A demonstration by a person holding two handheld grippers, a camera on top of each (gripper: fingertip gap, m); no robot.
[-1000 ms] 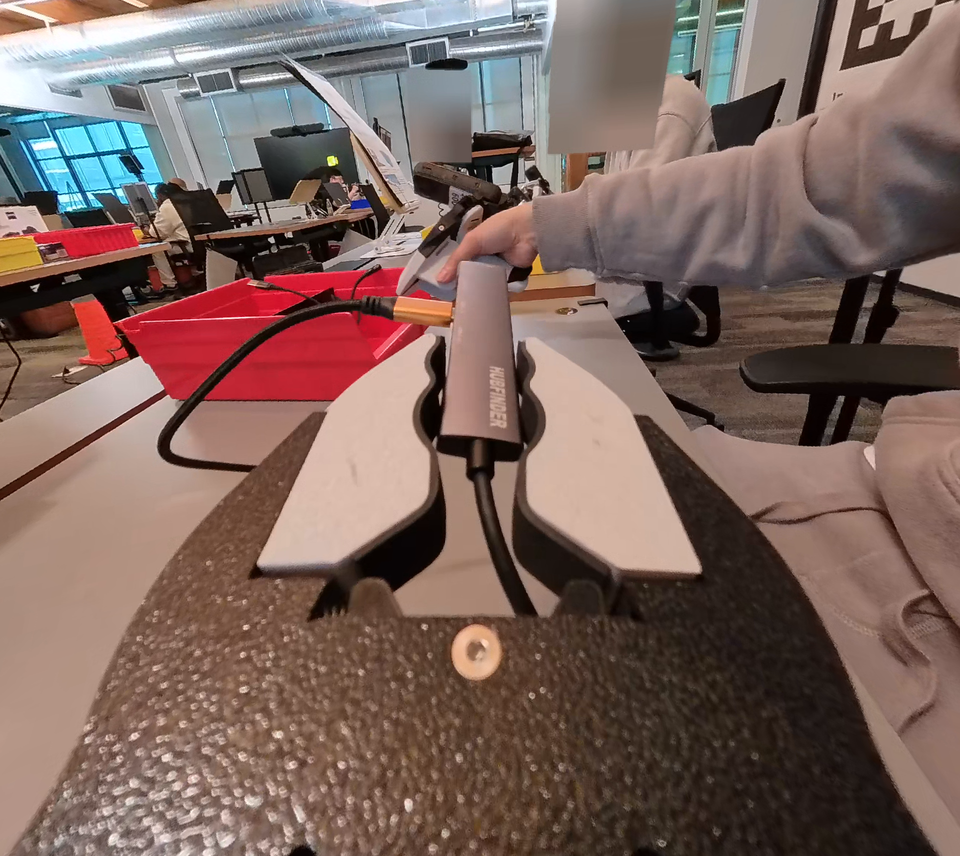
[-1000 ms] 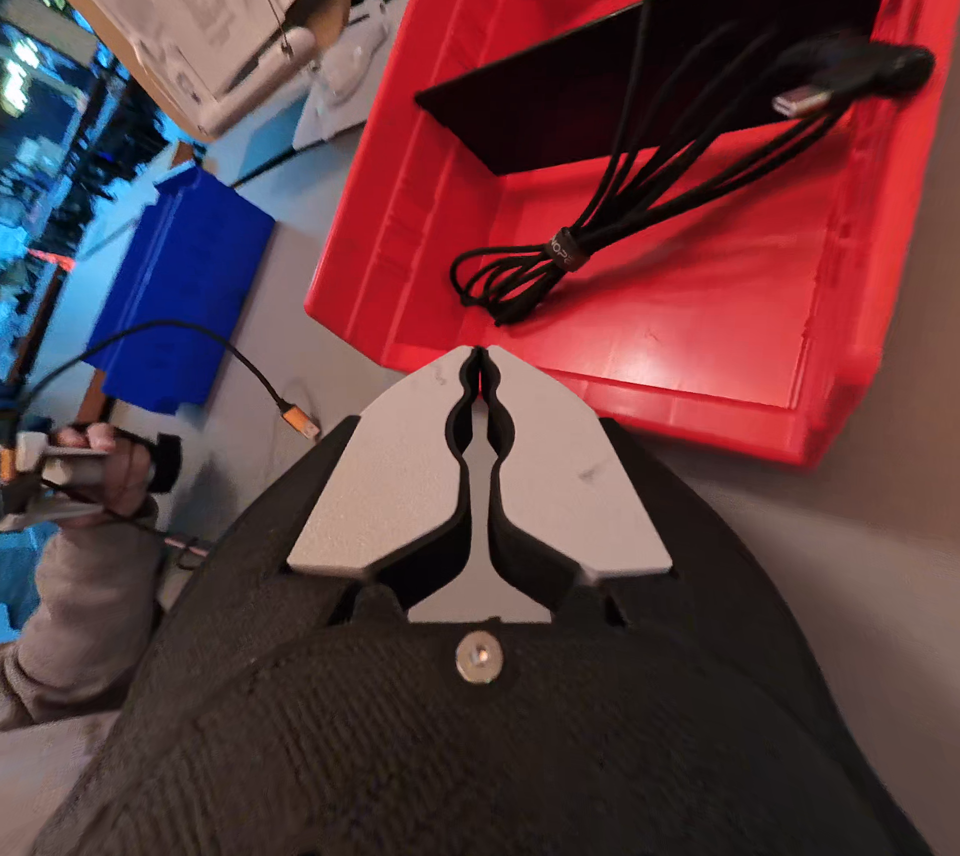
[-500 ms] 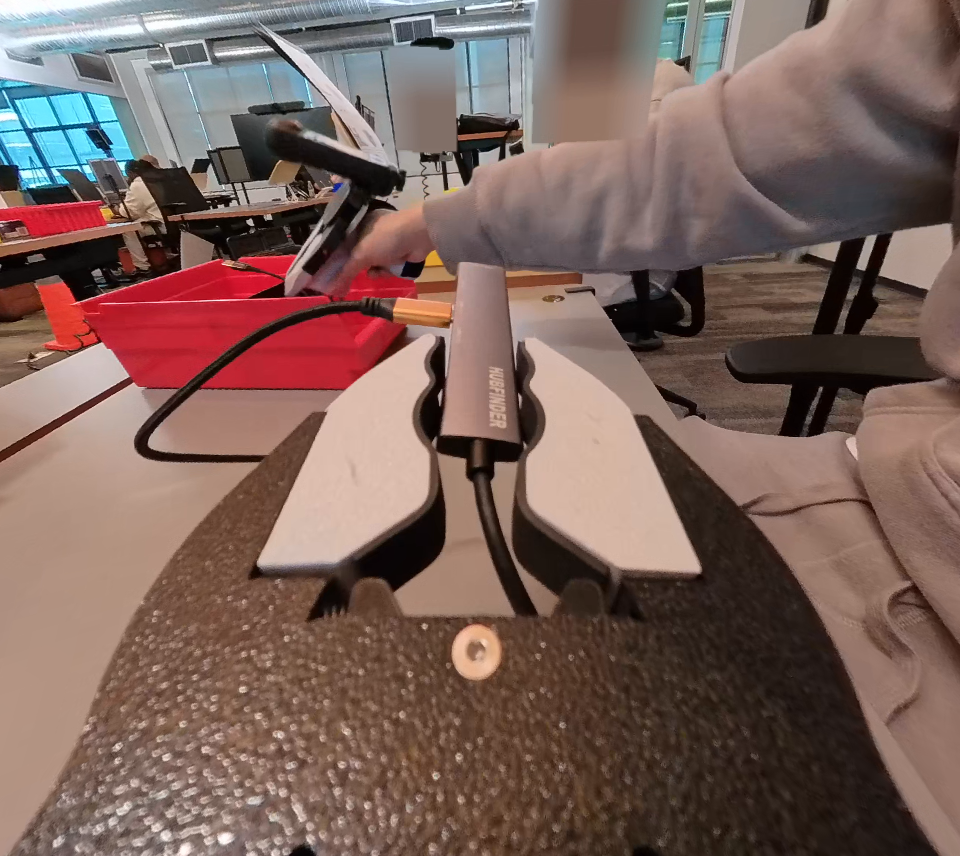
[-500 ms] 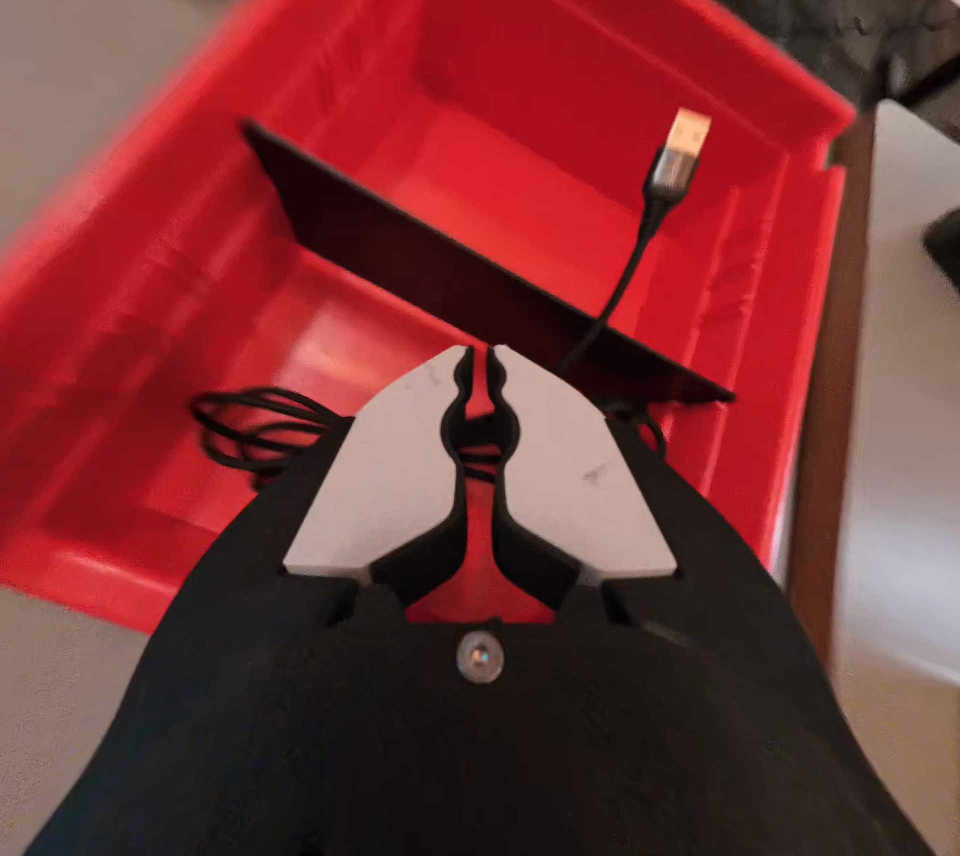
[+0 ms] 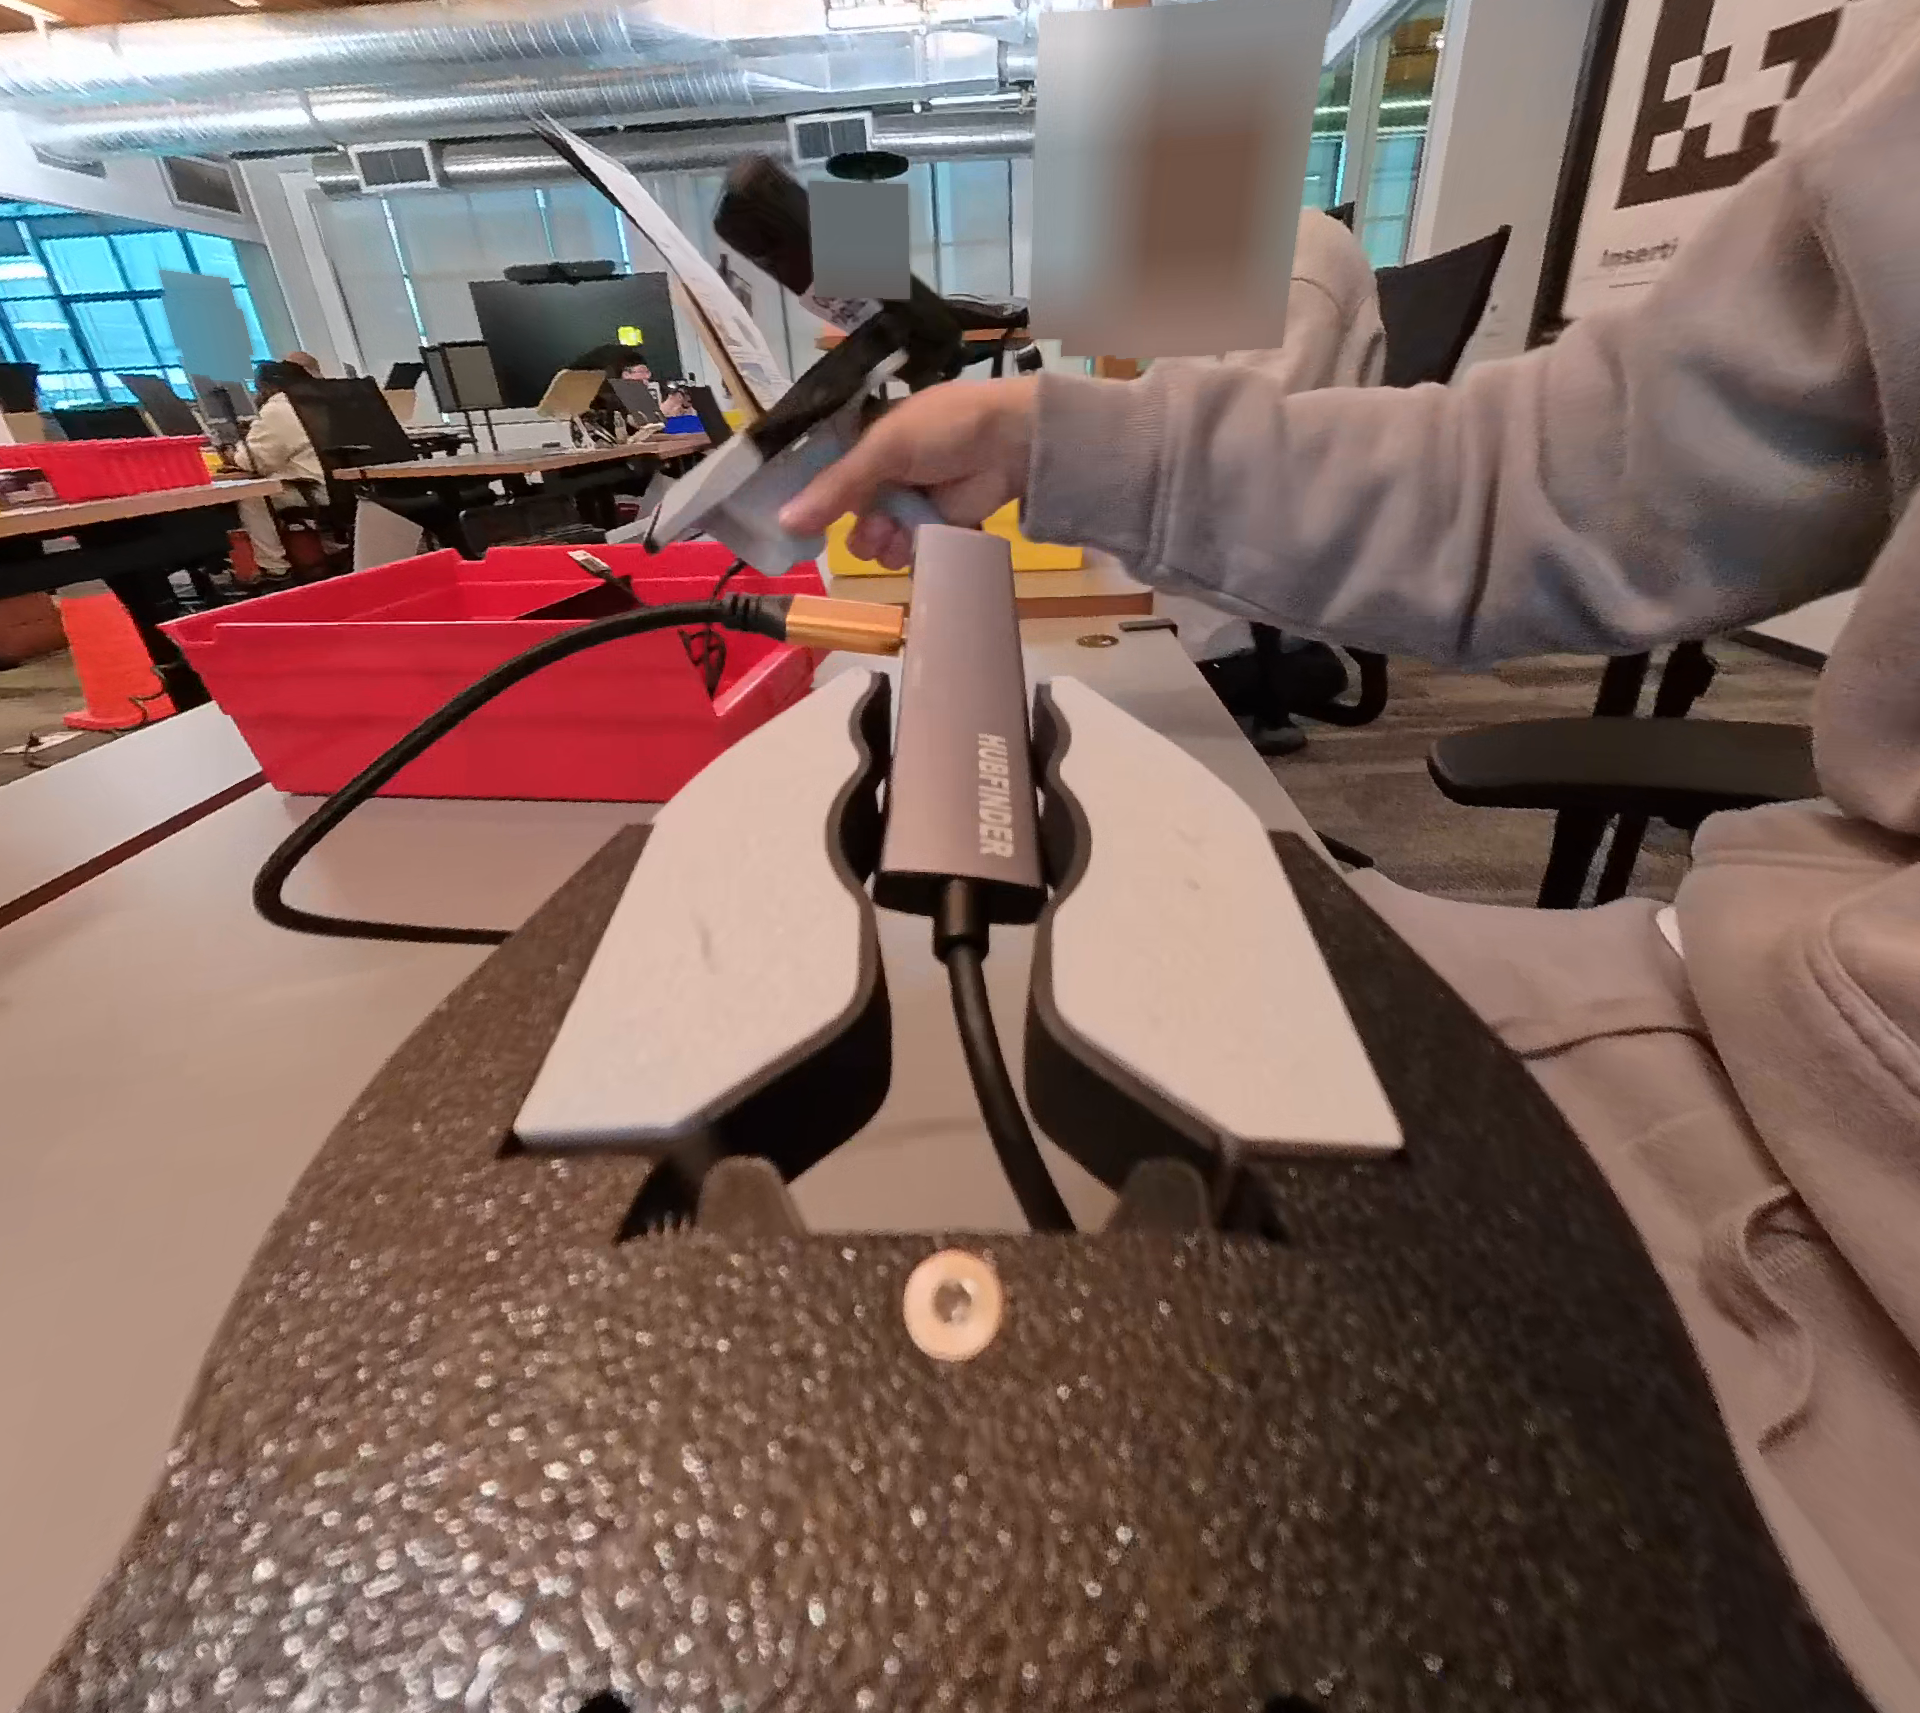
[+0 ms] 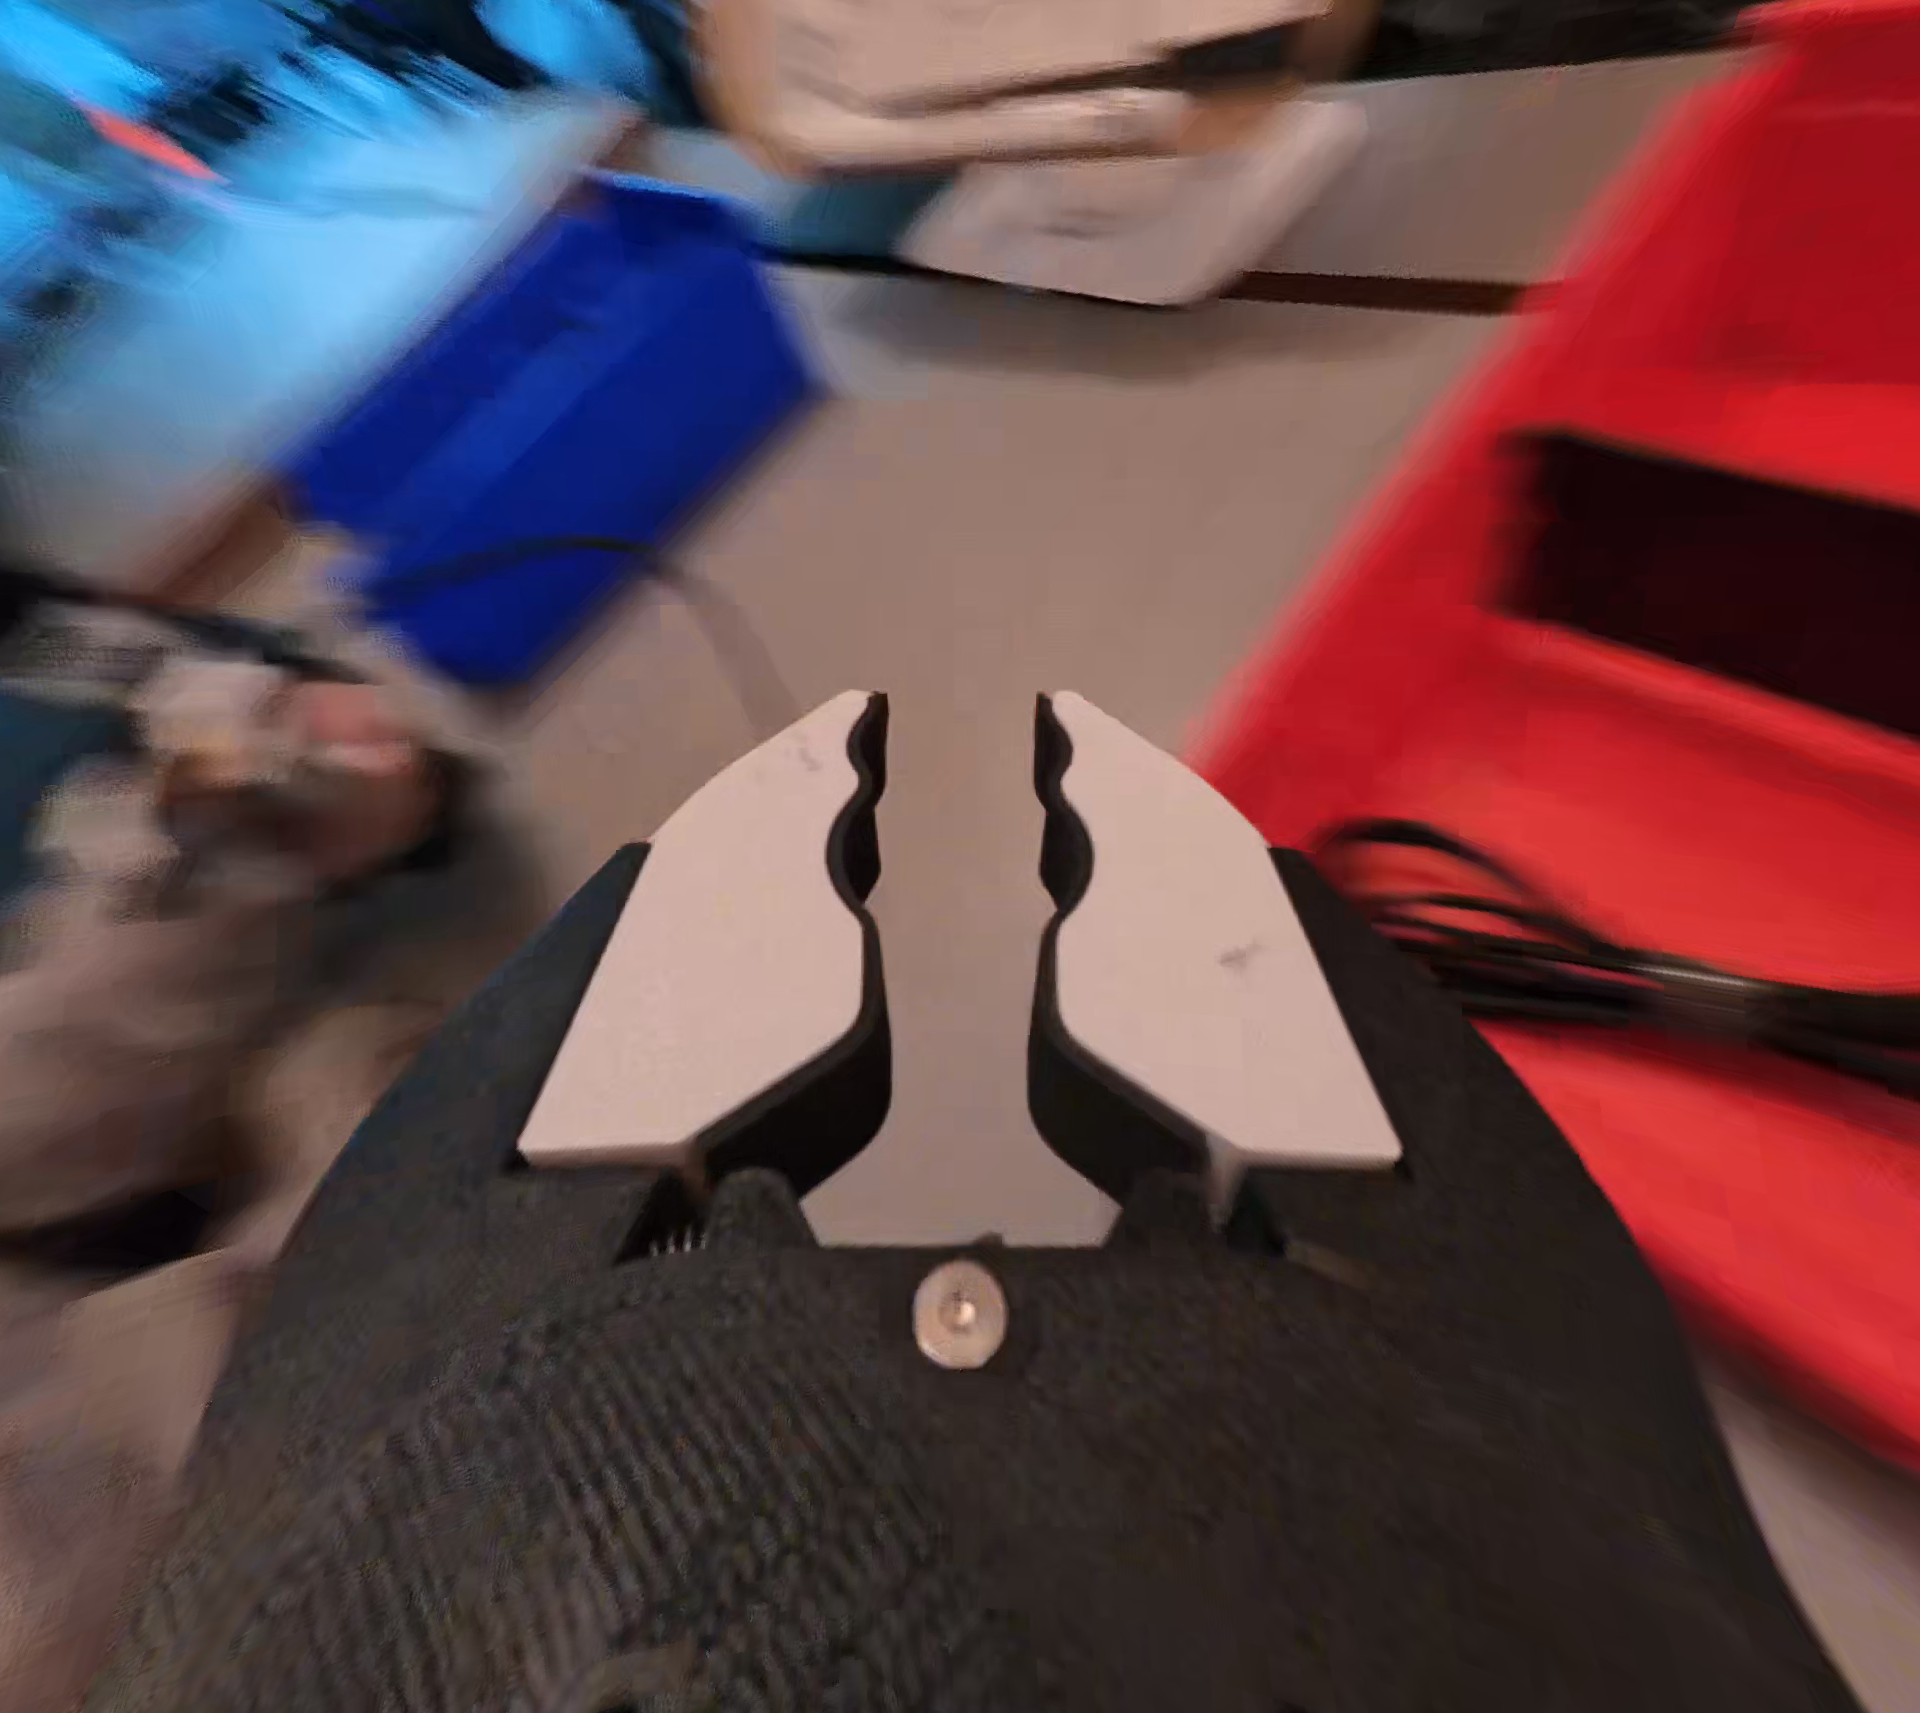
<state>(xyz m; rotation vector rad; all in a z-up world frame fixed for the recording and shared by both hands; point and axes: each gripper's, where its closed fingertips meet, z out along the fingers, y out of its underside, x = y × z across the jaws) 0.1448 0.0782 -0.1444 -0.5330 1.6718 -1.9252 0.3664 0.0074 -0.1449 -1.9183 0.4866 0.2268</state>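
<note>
My left tool gripped the grey hub; my right tool hung released, apparently beside the red bin.

A slim grey hub sits clamped between the left gripper fingers, pointing forward — a black cable with copper plug enters its left side.

The left wrist view looks level and low across the table, close behind its fingers, toward the red bin ahead. The right wrist view looks steeply down at the table, heavily blurred. Both views share the red bin and the tabletop.
</note>
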